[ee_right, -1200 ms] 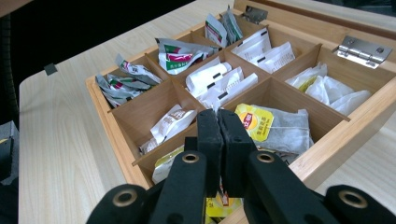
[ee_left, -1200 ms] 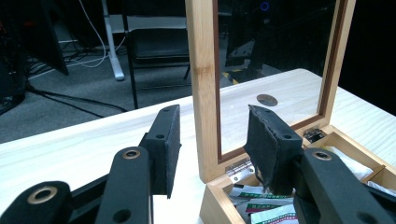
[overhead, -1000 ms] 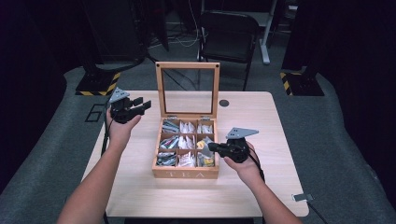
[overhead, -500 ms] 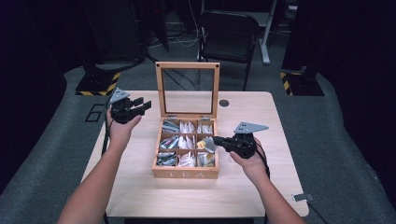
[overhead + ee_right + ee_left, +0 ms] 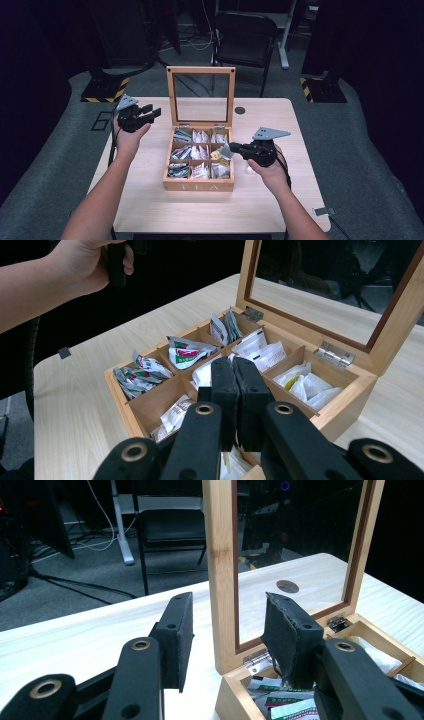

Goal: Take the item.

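- On the worktop (image 5: 150, 200), a wooden tea box (image 5: 199, 186) stands with its lid upright
- left tool (image 5: 150, 114) – jaws spread, beside the lid
- right tool (image 5: 226, 150) – jaws pressed together over the box's right compartments; whether it grips a packet, I cannot tell

The place looks like a lab or recording studio rather than a home: a light wooden table (image 5: 150, 200) stands on grey carpet amid black curtains, with hazard-striped stand bases (image 5: 102, 92), loose floor cables (image 5: 200, 42) and a black chair (image 5: 245, 32) behind.

tea box (image 5: 199, 186) mid-table | upright lid (image 5: 201, 97) blocks rear | bare table (image 5: 150, 210) left, right, front
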